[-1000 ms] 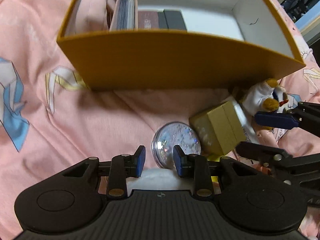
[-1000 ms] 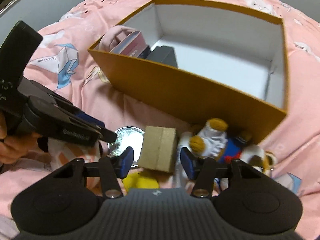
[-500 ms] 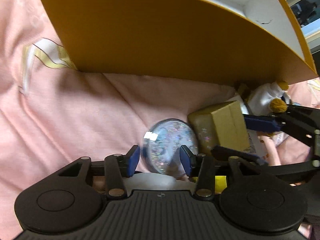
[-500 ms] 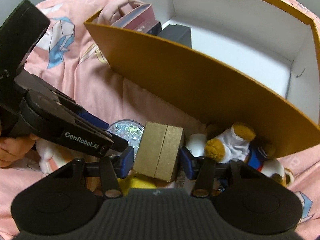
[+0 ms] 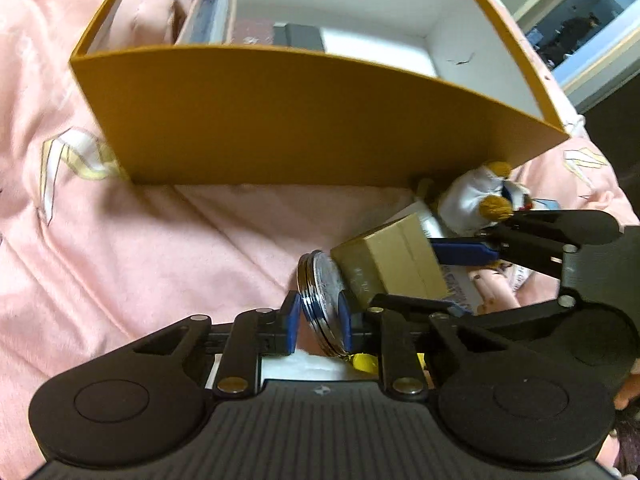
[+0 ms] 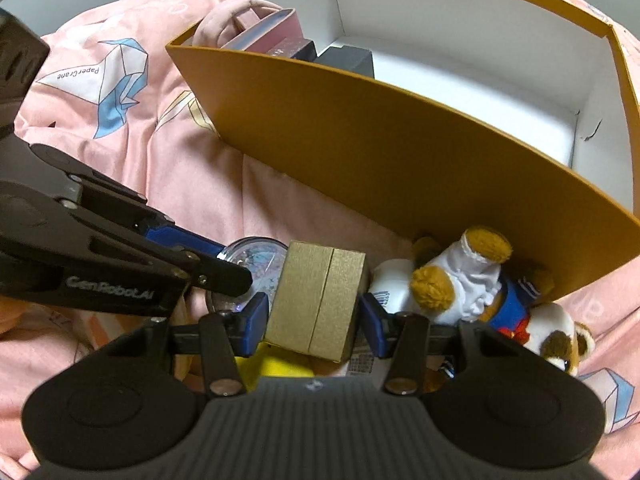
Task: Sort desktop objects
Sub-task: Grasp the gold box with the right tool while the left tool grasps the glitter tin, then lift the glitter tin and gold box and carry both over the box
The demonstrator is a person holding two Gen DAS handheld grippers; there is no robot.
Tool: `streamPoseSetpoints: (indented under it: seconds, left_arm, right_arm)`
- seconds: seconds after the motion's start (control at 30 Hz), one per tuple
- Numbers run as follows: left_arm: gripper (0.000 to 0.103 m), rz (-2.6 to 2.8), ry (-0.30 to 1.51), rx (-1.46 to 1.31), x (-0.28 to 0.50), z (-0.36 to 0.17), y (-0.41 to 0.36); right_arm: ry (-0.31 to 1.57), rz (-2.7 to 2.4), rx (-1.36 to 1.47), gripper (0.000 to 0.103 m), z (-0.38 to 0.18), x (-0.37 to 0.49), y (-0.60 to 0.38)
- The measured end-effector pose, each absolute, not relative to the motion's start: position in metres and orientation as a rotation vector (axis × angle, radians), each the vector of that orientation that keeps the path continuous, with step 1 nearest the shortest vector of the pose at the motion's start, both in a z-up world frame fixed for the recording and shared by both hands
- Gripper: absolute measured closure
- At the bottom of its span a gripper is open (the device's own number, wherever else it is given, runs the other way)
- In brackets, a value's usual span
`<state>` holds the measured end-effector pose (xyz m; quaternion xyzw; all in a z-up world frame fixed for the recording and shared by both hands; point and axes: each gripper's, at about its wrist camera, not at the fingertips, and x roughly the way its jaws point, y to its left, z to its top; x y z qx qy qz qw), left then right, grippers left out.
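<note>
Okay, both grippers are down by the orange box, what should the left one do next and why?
Probably lift. The left hand-held gripper has its pads on both faces of the round glitter case, which stands on edge against the small gold box. Raising it clear of the orange box wall comes next, towards the bare white floor inside.

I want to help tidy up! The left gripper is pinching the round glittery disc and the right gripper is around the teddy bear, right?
Not quite. The right gripper is around the gold box, not the teddy bear beside it; the right wrist view shows this. The left gripper does pinch the disc.
</note>
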<state>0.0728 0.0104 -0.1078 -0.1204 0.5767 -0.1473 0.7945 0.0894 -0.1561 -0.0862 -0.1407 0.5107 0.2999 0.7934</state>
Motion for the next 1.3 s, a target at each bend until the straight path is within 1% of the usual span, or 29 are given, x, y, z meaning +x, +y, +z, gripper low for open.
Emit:
streamPoseSetpoints:
  seconds: [0.13, 0.3, 0.57, 0.67, 0.77, 0.9, 1.0, 1.13, 1.23, 1.3]
  left_arm:
    - [0.082, -0.308, 1.224, -0.285, 0.071, -0.107, 0.012]
    - [0.088, -0.309, 1.173, -0.288, 0.071, -0.095, 0.02]
    - [0.089, -0.293, 1.107, -0.291, 0.07, -0.064, 0.016]
    - [0.089, -0.284, 1.099, -0.279, 0.07, -0.046, 0.019]
    - [0.089, -0.288, 1.059, -0.258, 0.07, -0.025, 0.024]
    - [0.089, -0.319, 0.966, -0.299, 0.07, 0.013, 0.032]
    - [0.089, -0.334, 0.901, -0.334, 0.079, 0.032, 0.036]
    - [0.089, -0.323, 0.84, -0.355, 0.103, 0.044, 0.035]
    - [0.089, -0.321, 0.864, -0.373, 0.126, 0.036, 0.031]
    - [0.089, -0.307, 0.912, -0.383, 0.141, 0.023, 0.027]
  right_arm:
    - [1.093, 0.644, -0.255, 0.052, -0.084, 0.09, -0.162]
    - [1.077, 0.649, -0.166, 0.052, -0.069, 0.089, -0.173]
    - [1.027, 0.675, -0.091, 0.054, -0.033, 0.091, -0.183]
    - [1.038, 0.687, -0.058, 0.054, -0.019, 0.097, -0.187]
    - [1.011, 0.725, -0.015, 0.054, 0.005, 0.102, -0.196]
    - [0.913, 0.728, 0.042, 0.054, 0.037, 0.104, -0.209]
    - [0.851, 0.696, 0.109, 0.055, 0.052, 0.113, -0.22]
    - [0.821, 0.631, 0.19, 0.055, 0.054, 0.136, -0.227]
    - [0.838, 0.585, 0.23, 0.055, 0.043, 0.157, -0.225]
    - [0.858, 0.551, 0.234, 0.055, 0.033, 0.166, -0.223]
